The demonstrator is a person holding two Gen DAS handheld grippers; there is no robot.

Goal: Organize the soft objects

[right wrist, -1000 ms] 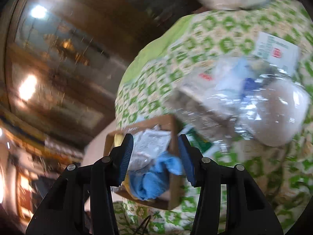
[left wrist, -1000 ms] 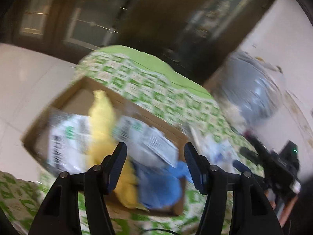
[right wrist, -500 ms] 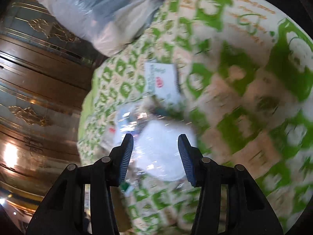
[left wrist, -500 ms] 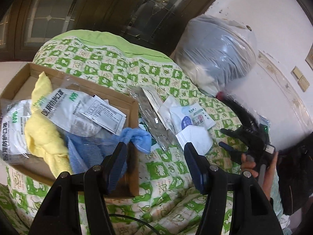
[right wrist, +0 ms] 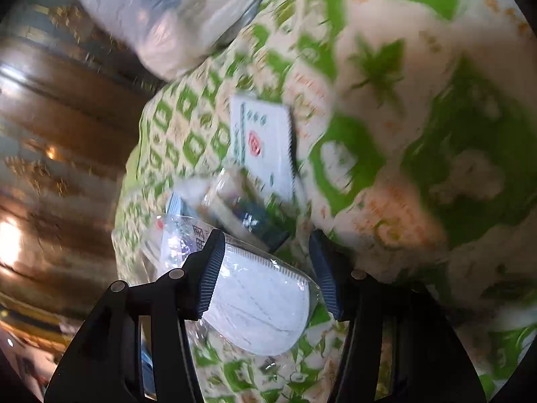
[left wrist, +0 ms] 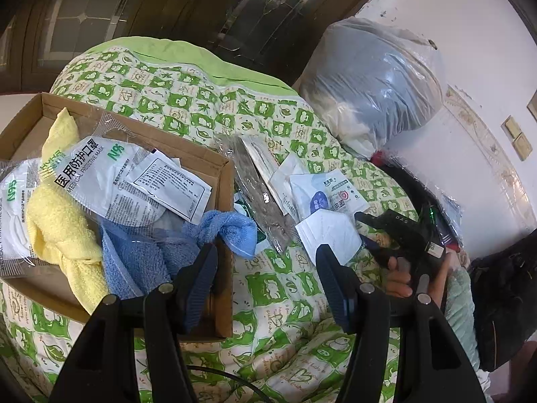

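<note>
A cardboard box [left wrist: 225, 181] on the green-patterned quilt [left wrist: 282, 288] holds a yellow towel [left wrist: 60, 231], a blue towel [left wrist: 144, 255] and packaged N95 masks [left wrist: 100, 174]. More mask packets lie on the quilt to its right, among them a white folded mask in clear wrap [left wrist: 327, 233]. My left gripper [left wrist: 266, 275] is open and empty above the box's near right corner. My right gripper [right wrist: 265, 268] is open, low over that wrapped white mask [right wrist: 258, 309], with its fingers either side of the mask's top edge. The right gripper also shows in the left wrist view [left wrist: 379, 231].
A large clear plastic bag of fabric [left wrist: 372, 77] sits at the quilt's far right by the white wall. A paper leaflet [right wrist: 263, 144] and other packets [right wrist: 235, 208] lie beyond the mask. Dark wooden doors stand behind. A black bag [left wrist: 503, 302] is at right.
The left view swung right from the box and then steadied. My right gripper moved from near the box to the loose packets and came down close over the wrapped white mask.
</note>
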